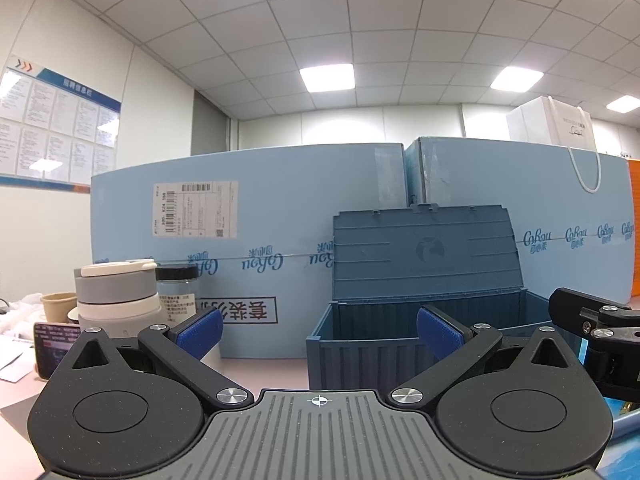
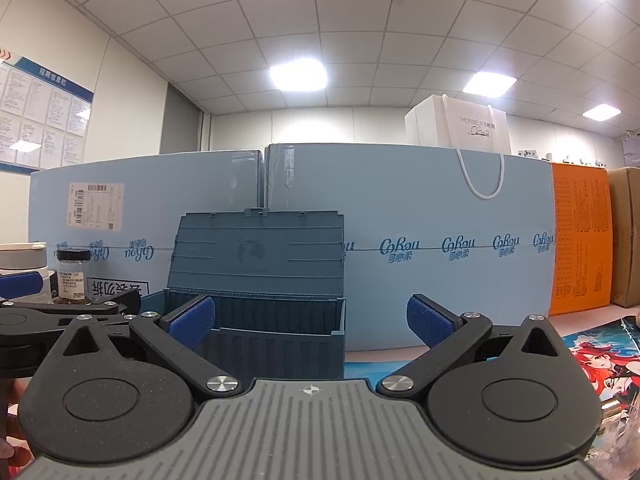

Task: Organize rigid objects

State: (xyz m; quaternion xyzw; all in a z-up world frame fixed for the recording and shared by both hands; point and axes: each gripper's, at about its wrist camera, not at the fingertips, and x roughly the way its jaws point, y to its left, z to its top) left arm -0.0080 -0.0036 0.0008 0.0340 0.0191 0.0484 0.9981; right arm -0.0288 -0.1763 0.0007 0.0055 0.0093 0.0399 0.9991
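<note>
Two hand-held claws hover level over a pink tabletop (image 1: 260,372), both pointed at a dark blue storage box (image 1: 420,320) whose hinged lid (image 1: 424,252) stands upright against a wall of pale blue cartons (image 1: 280,208). The left claw (image 1: 320,330) has its blue-padded fingers (image 1: 200,330) spread wide apart with nothing between them; the box sits just ahead of it and to its right, open at the top, its inside too dark to read. The right claw (image 2: 310,318) is likewise spread wide and holds nothing, its left finger overlapping the box's front rim in the right wrist view, where the storage box (image 2: 276,320) fills the centre-left. Each claw shows at the edge of the other's view: the right one as black linkage at the far right of the left wrist view, the left one as black linkage and a blue pad at the far left of the right wrist view, so the two sit side by side and near each other.

To the left of the box stand a stacked grey-and-white lidded container (image 1: 118,296), a clear jar with a black cap (image 1: 177,288) just beside it, a paper cup (image 1: 59,306) and a phone (image 1: 54,346) with a lit screen. A white gift bag (image 2: 460,128) rests on top of the cartons, an orange carton (image 2: 582,240) stands to their right, and a colourful printed mat (image 2: 600,360) lies under the right claw.
</note>
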